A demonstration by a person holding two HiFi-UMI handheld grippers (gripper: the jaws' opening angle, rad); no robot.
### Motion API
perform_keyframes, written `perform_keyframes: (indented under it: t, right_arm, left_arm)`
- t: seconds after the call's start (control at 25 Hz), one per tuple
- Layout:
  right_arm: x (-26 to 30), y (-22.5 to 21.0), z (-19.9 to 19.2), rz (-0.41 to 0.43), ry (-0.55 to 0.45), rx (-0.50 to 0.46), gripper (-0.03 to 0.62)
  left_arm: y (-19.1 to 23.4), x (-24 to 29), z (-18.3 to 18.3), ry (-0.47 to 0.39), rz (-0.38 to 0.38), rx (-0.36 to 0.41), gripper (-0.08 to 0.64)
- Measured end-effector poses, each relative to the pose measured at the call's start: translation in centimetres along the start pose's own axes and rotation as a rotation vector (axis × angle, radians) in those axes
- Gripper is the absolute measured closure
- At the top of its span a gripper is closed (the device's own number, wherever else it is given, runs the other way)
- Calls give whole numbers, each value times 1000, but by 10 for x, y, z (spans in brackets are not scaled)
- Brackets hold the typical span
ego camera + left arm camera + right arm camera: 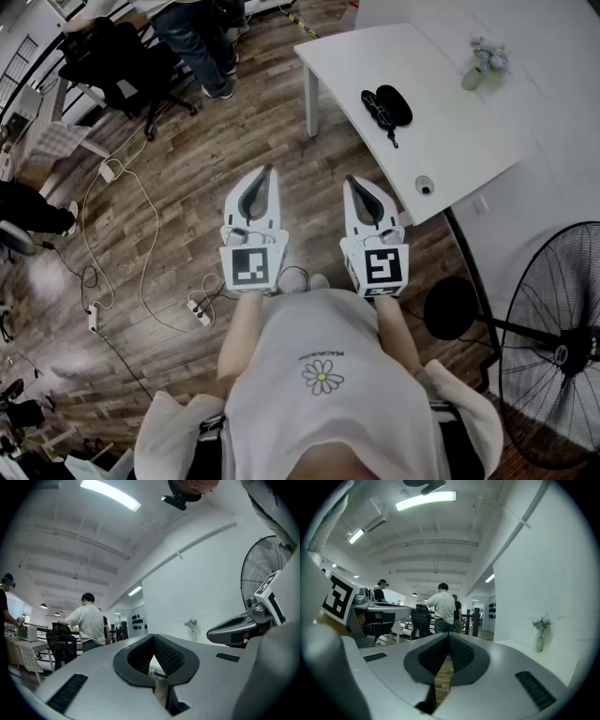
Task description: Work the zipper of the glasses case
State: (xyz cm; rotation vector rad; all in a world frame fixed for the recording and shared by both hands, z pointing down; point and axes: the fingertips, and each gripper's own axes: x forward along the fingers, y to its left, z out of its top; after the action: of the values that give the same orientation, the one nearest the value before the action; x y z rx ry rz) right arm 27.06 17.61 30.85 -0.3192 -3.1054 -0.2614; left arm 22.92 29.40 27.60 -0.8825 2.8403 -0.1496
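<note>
While well apart from the glasses case (386,103) on the bench (441,141): left gripper (266,174) and right gripper (354,184) closed, empty; approach pending, then opening for a grasp.

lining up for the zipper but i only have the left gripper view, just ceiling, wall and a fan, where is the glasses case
Observer: The head view shows the black rounded glasses case lying on the white table, ahead and slightly right of both grippers.
Operator: am i over the table yet
Observer: No. The left gripper hangs over the wooden floor, left of the table's edge.
Operator: is the right one holding anything
Observer: No. The right gripper view shows the right gripper with its jaws together and nothing between them.
</note>
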Motion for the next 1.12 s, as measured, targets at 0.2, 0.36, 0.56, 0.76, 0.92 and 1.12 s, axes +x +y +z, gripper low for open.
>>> perform_keyframes:
  t: [0.2,0.36,0.56,0.76,0.92,1.12]
  right_arm:
    - [-4,-10,-4,3,0,-1,584]
    - [-10,-19,-11,11,4,12,584]
    - [-16,-22,-26,18,15,103,584]
    - [-10,-17,-32,41,15,120,584]
    - [5,-22,-36,49,8,107,584]
    - [39,-35,-45,59,21,82,584]
  left_arm:
    - [-6,4,-1,8,13,-28,545]
    - [-15,9,-2,10,17,-43,545]
    - [-24,12,-3,7,12,-40,545]
    - [-18,19,-7,1,11,-41,545]
    - [-6,36,-9,-34,15,-25,545]
    - [22,73,-30,-37,35,-33,545]
